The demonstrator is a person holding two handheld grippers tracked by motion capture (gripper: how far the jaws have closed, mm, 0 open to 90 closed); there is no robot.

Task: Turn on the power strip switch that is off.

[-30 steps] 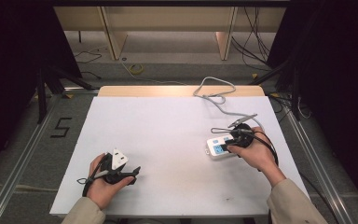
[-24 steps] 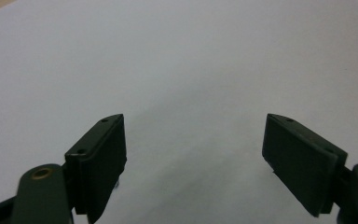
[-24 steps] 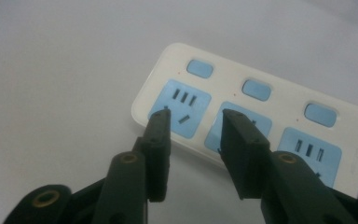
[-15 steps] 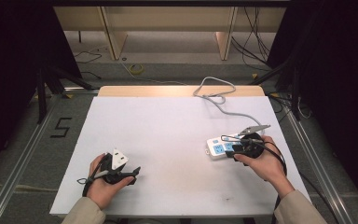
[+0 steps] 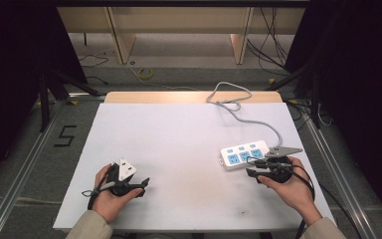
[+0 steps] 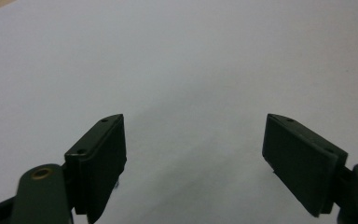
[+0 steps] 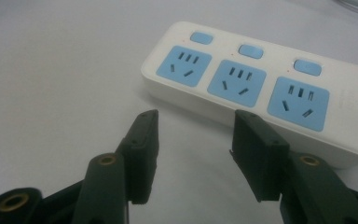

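High view: the left hand [image 5: 110,191] rests low on the white surface [image 5: 179,134], its tongs [image 5: 142,183] pointing right. The right hand [image 5: 288,186] lies near the right edge, its tongs [image 5: 252,167] aimed left, just beside the strip [image 5: 244,155]. A "5" [image 5: 65,135] marks the floor.

Left gripper view: the tongs [image 6: 193,158] gape over bare surface.

Right gripper view: the tongs [image 7: 193,140] have just been opening, nothing between them; the strip [image 7: 261,86] lies just ahead, seemingly untouched.

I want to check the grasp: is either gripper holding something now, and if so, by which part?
Nothing is held. The right gripper is open just short of the power strip, not touching it. The left gripper is open over the bare table.
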